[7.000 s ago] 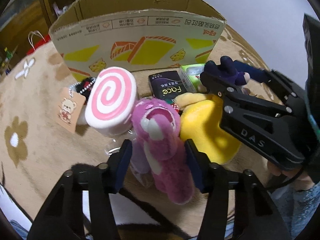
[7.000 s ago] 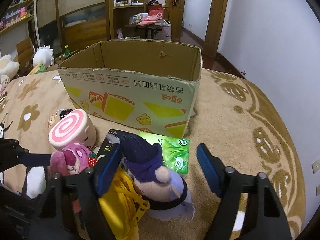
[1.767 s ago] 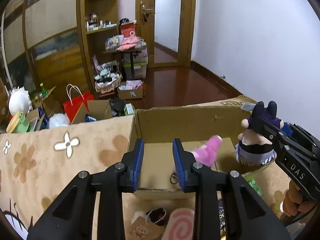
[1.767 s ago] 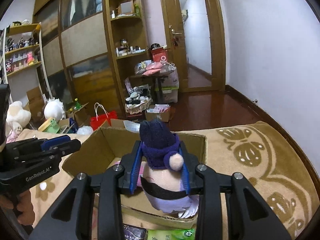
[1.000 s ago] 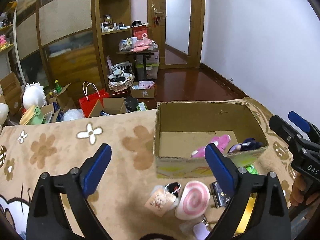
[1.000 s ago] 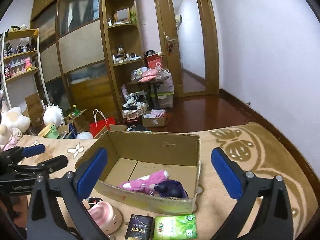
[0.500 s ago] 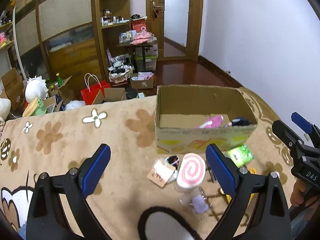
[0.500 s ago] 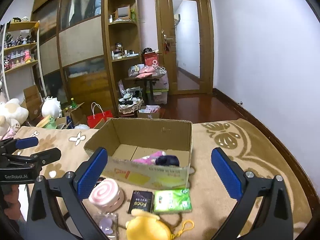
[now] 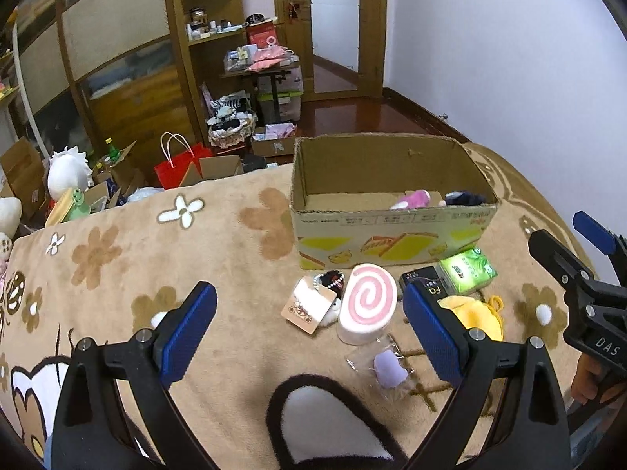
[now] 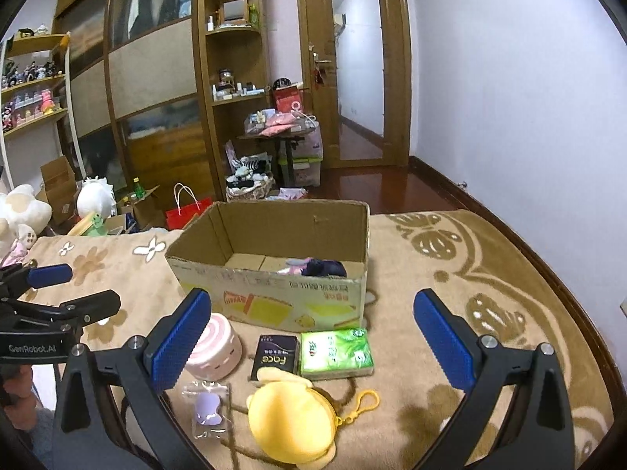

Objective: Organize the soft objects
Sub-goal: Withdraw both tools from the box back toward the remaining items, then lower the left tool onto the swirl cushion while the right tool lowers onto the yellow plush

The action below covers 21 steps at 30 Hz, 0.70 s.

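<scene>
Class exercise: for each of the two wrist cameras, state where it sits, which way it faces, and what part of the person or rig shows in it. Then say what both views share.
Left wrist: sits on the left gripper, raised over the blanket, facing the box and swirl plush; open fingers frame it, with the right gripper at the right edge.
Right wrist: sits on the right gripper, facing the same box and doorway; the left gripper and a hand show at left.
Shared: box, swirl plush, yellow plush, green pack.

Ahead of me: white wall (image 10: 509, 98) on the right, wooden door (image 10: 354, 66), dark red wood floor (image 10: 376, 186), curved wooden shelving (image 10: 231, 78), cluttered small table (image 10: 282, 133).
</scene>
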### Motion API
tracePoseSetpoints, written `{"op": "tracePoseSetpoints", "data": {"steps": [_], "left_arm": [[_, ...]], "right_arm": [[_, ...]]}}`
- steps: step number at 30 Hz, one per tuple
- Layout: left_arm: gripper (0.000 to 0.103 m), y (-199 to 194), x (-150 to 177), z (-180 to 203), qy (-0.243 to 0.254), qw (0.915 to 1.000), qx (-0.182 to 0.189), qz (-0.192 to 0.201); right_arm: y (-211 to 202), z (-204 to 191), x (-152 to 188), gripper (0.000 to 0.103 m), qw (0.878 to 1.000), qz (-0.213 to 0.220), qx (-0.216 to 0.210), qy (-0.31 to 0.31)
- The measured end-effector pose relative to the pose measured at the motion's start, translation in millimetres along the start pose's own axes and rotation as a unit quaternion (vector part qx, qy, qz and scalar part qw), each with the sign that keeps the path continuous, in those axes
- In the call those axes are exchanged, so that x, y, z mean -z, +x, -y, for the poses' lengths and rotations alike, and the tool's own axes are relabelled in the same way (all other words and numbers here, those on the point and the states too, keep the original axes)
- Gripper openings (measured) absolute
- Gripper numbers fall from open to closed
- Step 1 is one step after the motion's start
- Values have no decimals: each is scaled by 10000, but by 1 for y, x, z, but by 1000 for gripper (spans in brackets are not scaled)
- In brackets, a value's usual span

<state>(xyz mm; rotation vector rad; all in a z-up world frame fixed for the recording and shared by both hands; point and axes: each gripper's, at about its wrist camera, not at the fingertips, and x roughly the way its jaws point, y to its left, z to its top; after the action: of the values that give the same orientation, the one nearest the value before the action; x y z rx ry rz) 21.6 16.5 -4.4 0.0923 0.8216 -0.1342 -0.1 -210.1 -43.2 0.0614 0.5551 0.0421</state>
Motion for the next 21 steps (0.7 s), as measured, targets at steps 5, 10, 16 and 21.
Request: {"op": "tracePoseSetpoints", "data": {"steps": [5,10,16,21], "left_arm": [[95,10,1,7,121,9998,69,-139],[95,19,0,13,207,9994,161,-233],[95,35,-2,18,231,9986,298,-371],[95,50,-5,19,180,9979,361,-515]], "right_arm": [[2,0,5,103,10000,-65,44,-6],[9,-4,11,103,9998,-177,88,-83],[18,-5,18,103,9994,-335,107,-76],[30,-8,27,103,9984,-531,157,-122]]}}
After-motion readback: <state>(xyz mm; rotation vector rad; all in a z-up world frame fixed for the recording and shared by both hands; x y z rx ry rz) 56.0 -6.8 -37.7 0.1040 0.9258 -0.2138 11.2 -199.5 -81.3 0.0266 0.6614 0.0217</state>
